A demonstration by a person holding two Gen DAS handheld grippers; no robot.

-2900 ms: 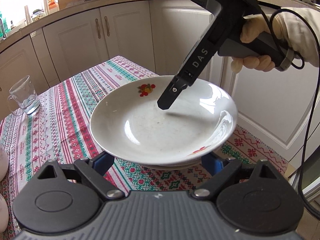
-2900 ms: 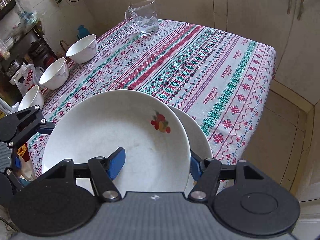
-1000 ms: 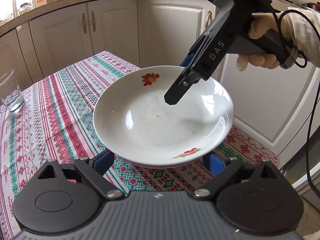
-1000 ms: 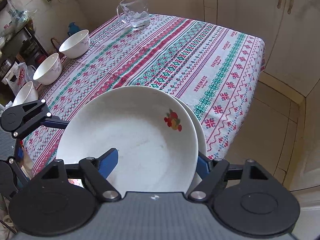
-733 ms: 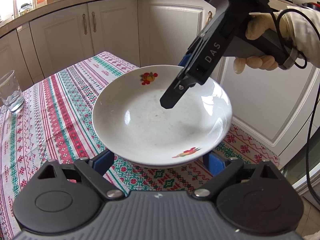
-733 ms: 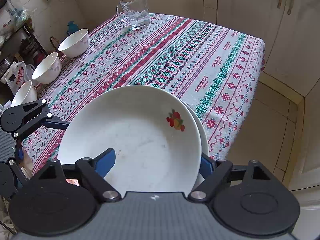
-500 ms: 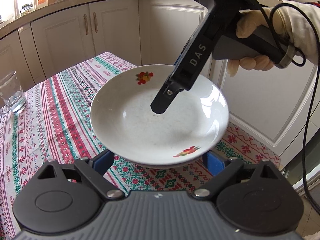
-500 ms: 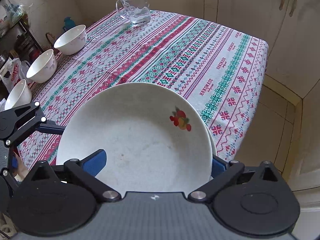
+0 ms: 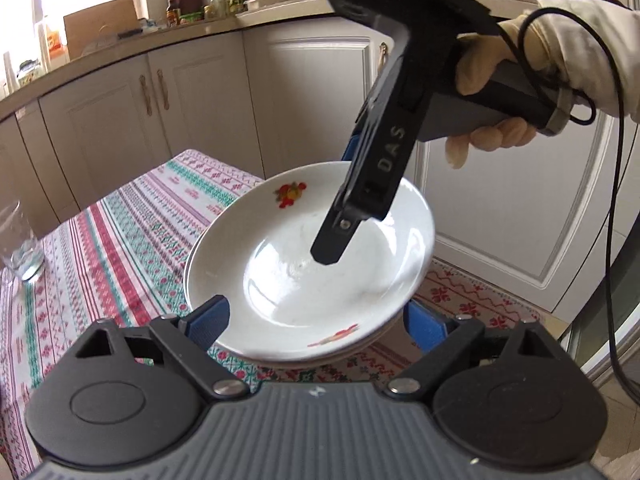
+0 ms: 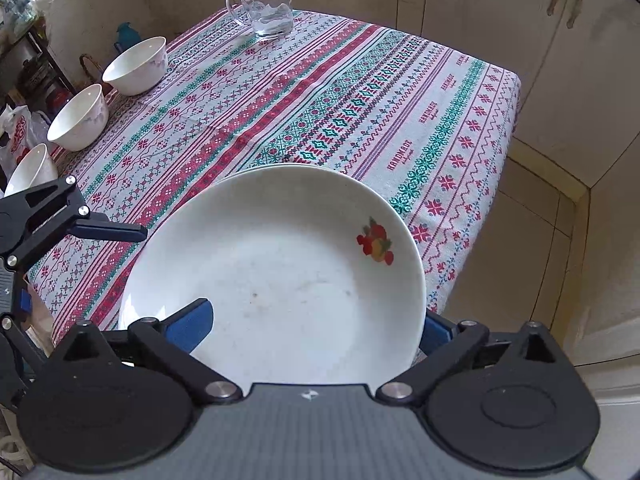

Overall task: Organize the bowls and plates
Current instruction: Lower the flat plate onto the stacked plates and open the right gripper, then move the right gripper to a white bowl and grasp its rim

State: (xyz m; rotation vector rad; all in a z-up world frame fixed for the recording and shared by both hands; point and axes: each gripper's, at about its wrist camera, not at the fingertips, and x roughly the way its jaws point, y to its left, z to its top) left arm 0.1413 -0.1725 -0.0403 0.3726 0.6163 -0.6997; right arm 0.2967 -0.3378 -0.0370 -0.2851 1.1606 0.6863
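Note:
A white deep plate (image 9: 280, 276) with fruit decals lies nested on a second white plate (image 10: 248, 169) at the near corner of the table. My right gripper (image 10: 316, 316) is open and straddles the top plate's rim. One of its fingers (image 9: 340, 232) hangs over the plate's hollow, and the other is outside the rim; the pads do not press. My left gripper (image 9: 316, 306) is open at the opposite rim, its blue pads on either side of the stack's edge. Three white bowls (image 10: 136, 66) (image 10: 78, 118) (image 10: 30, 168) stand in a row along the table's left edge.
A patterned tablecloth (image 10: 360, 100) covers the table. A glass mug (image 10: 266, 6) stands at its far end. Cream cabinets (image 9: 200, 100) and a cluttered counter surround the table, with tiled floor (image 10: 532, 208) beyond the corner. A gloved hand (image 9: 492, 80) with a cable holds the right gripper.
The right gripper's jaws have spread wide and let go of the top plate. That plate has shifted from its offset position to sit nearly centred on the lower one.

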